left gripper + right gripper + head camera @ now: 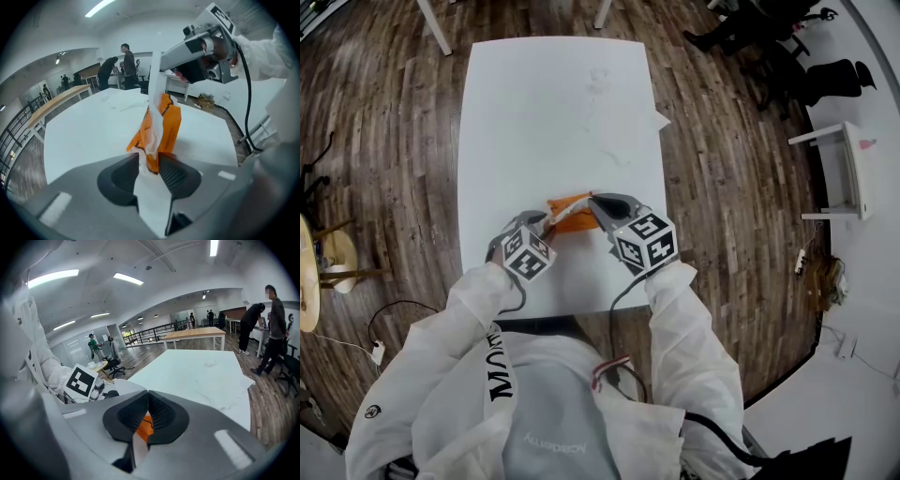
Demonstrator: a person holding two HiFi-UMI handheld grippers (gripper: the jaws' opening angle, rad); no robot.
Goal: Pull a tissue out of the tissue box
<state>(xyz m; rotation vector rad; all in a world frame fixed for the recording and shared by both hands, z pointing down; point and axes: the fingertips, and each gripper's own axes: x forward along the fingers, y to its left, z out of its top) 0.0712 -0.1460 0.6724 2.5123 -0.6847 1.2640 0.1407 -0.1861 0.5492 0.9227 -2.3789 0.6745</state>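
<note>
Item under task: an orange soft pack [572,214], not a rigid box. It sits on the white table [553,112] close to the person's edge, between the two grippers.

Right gripper [161,63]: above the pack, with its jaws fully together. The left gripper view shows them pinching the top of a white tissue [156,93]. The right gripper view agrees, with the pads meeting and the pack's orange directly below them.

Left gripper [149,164]: at the pack's near end, with its jaws standing wide apart. The lower end of the pack lies between the pads. The right pad appears to be against the orange wrapper. The left pad looks to stand just off it. Judged a loose hold at most, not a firm clamp.

Progress: the tissue is seized and partly drawn. It runs as a taut strip from the right jaws down into the pack's opening. The pack is tipped up along the line of pull.

Outstanding: the tissue's lower part is still inside the pack, so extraction is not complete. Judged well along. The tissue must still come clear, and the pack must stay down while it does.

Also noted: a loose white sheet [657,120] at the table's right edge, well beyond the pack.
</note>
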